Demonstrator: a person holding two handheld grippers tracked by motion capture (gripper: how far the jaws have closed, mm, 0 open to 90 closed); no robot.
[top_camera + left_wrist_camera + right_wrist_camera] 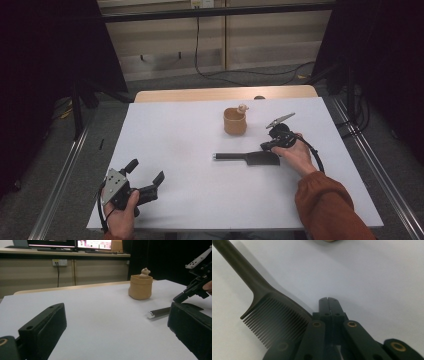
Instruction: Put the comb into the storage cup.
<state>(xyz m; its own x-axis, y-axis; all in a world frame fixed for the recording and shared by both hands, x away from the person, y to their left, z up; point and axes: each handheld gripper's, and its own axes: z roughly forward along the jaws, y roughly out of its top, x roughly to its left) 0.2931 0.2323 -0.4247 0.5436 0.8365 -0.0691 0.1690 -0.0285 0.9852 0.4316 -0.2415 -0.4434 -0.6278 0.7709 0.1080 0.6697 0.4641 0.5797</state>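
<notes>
We bring the right tool [266, 145] — jaws pressed together, empty — beside the comb [265, 317] on the worktop [175, 145]. Next we must spread it to pinch the comb; the left tool [146, 176] rests spread.

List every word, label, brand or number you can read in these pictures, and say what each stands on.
No text can be read.
Monitors behind the table in the left gripper view: bright screen content, too small and blurred to read.
Wall socket below them: yellow sticker, illegible.
Comb, tan pot and both tools: no visible markings.
</notes>
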